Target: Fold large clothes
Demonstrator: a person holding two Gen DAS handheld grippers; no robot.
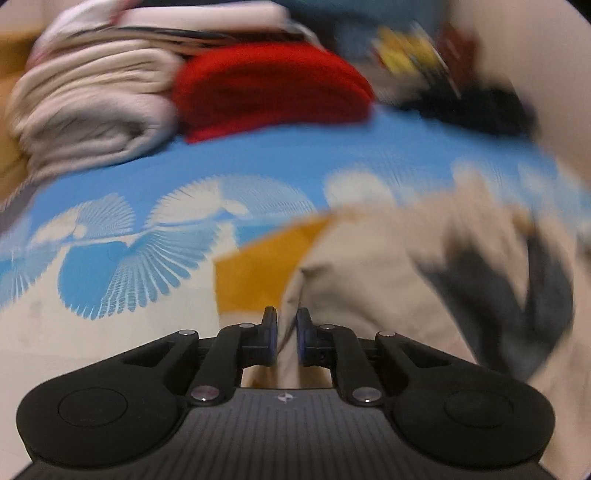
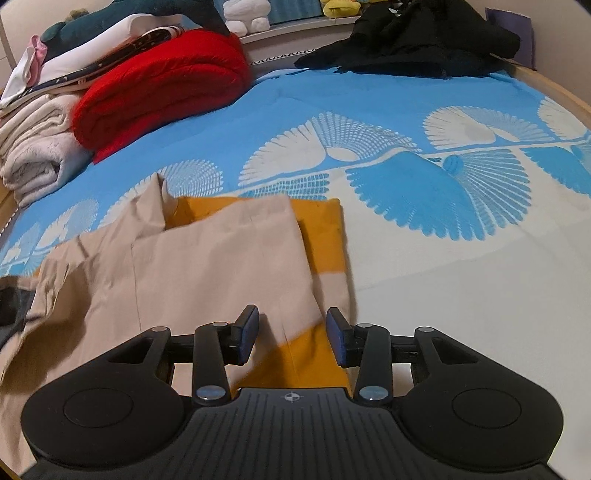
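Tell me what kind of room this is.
Most likely a bedroom: a bed with a blue and white bedspread, folded laundry such as a red blanket stacked at its far end, and soft toys on the shelf behind.

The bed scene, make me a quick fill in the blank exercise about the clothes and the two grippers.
1. The left gripper has its fingers closed on a fold of the ____ garment.
2. The right gripper is ____, with nothing pinched.
3. Under the beige cloth lies a ____ garment.
4. The folded blanket beside the white towels is ____.

Missing words: beige; open; yellow; red
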